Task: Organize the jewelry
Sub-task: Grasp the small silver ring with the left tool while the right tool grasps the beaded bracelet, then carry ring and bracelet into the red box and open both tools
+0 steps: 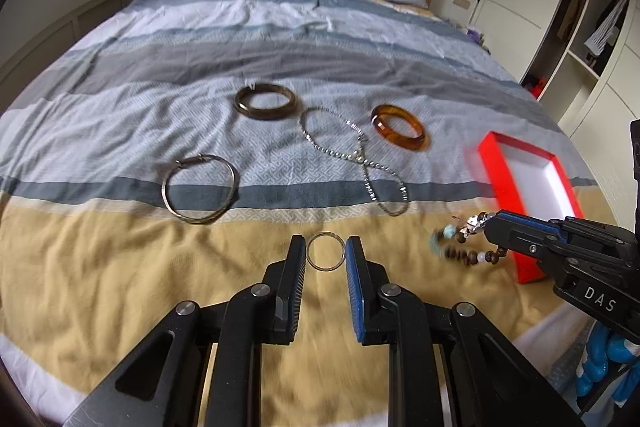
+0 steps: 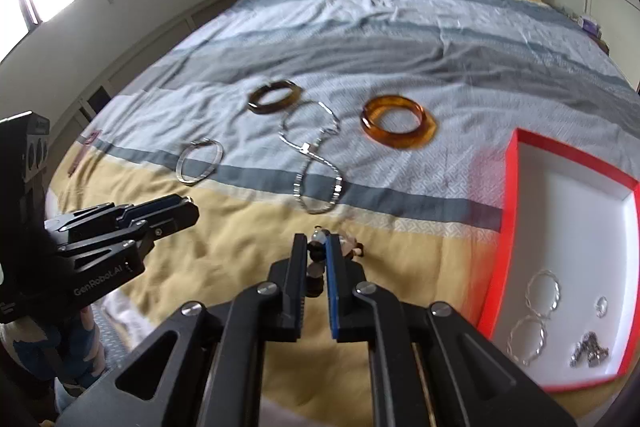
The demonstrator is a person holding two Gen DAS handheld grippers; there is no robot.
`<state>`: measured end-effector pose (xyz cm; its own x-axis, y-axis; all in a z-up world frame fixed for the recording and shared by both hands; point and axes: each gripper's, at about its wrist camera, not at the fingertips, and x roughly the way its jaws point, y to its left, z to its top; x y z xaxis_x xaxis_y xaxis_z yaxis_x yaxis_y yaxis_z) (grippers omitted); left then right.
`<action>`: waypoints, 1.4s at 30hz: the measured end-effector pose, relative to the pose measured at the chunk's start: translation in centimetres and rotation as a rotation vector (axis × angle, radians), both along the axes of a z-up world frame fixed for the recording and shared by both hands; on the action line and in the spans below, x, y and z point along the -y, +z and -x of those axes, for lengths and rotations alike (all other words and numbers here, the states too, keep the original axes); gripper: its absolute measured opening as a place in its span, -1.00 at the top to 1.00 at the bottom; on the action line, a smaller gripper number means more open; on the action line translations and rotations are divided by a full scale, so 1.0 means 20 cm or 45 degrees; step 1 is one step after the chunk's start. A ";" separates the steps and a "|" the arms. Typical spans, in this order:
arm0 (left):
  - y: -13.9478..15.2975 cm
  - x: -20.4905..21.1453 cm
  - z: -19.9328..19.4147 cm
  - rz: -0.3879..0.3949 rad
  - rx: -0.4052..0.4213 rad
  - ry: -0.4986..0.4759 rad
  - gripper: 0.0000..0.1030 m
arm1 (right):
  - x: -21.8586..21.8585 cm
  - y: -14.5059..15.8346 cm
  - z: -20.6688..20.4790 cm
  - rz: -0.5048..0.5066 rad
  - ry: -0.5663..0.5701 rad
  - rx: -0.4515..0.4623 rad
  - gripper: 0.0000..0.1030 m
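Two grippers hold jewelry over the yellow band of the bed (image 1: 120,267). At lower centre of the left wrist view, the left gripper (image 1: 326,253) pinches a small ring (image 1: 326,251) between its pads. At right in that view, the right gripper (image 1: 490,225) is pressed together on a bead bracelet (image 1: 460,239), which dangles blurred from its tips; in the right wrist view the beads (image 2: 316,255) sit between its pads (image 2: 316,247).

Lying on the bed beyond: a thin silver bangle (image 1: 200,189), a dark bangle (image 1: 266,101), a chain (image 1: 360,157) looped like a figure eight, and an amber bangle (image 1: 399,127), each apart from the others.

At the right edge stands a red tray (image 2: 516,163) with a white floor, holding two twisted silver hoops (image 2: 543,293), a small clear piece (image 2: 601,306) and a metal cluster (image 2: 590,349).
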<state>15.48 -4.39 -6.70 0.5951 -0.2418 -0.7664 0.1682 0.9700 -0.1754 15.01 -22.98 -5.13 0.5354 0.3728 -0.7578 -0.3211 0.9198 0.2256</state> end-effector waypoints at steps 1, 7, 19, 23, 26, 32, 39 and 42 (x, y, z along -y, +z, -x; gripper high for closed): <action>0.02 0.00 0.02 0.002 0.012 -0.001 0.61 | 0.00 0.03 0.03 -0.004 0.002 0.014 0.84; 0.19 0.01 0.17 0.000 0.093 -0.017 0.61 | 0.03 0.23 0.17 -0.015 -0.005 0.116 0.84; 0.40 0.31 0.29 -0.005 0.191 -0.161 0.61 | 0.36 0.49 0.32 0.002 -0.136 0.266 0.84; 0.39 0.52 0.23 -0.007 0.178 -0.255 0.61 | 0.55 0.48 0.31 0.014 -0.211 0.265 0.84; 0.37 0.68 0.17 -0.009 0.160 -0.325 0.61 | 0.71 0.42 0.28 0.026 -0.271 0.238 0.84; 0.25 1.05 -0.01 -0.022 0.103 -0.454 0.61 | 0.99 0.23 0.14 0.035 -0.368 0.162 0.84; 0.02 1.37 -0.25 -0.068 0.009 -0.508 0.61 | 1.21 0.03 -0.04 0.032 -0.422 0.096 0.84; -0.07 1.44 -0.33 -0.085 -0.032 -0.501 0.61 | 1.27 -0.04 -0.11 0.028 -0.430 0.073 0.84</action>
